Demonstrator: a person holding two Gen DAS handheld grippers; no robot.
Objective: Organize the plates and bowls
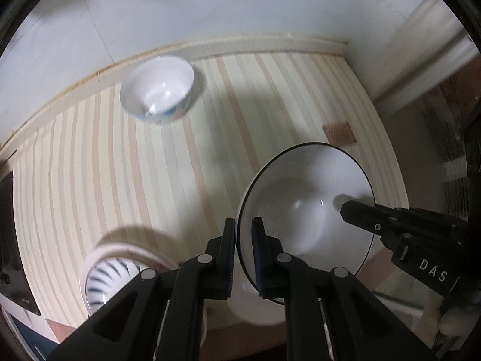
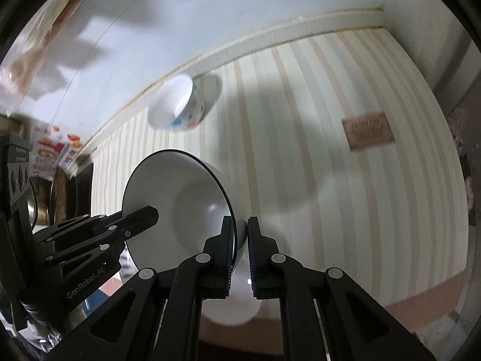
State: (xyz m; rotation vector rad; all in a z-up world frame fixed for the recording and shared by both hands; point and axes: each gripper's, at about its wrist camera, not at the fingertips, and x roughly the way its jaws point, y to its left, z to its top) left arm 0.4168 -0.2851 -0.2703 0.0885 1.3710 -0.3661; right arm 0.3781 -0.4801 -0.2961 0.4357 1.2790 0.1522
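Each camera sits behind its own gripper and looks forward along the two black fingers, which fill the lower centre of the view.

The left wrist view faces down and forward onto the striped tabletop [image 1: 144, 165], at close range to the black-rimmed bowl [image 1: 303, 198], with the wall [image 1: 210, 6] across the top.

The right wrist view faces the same tabletop [image 2: 315, 138] from the opposite side of that bowl [image 2: 177, 198], equally close.

Both views share the black-rimmed bowl, the small patterned bowl [image 1: 157, 88] [image 2: 177, 105] near the wall, the brown label [image 1: 339, 132] [image 2: 368, 130], and the opposite gripper: right gripper [image 1: 344, 210], left gripper [image 2: 154, 214].
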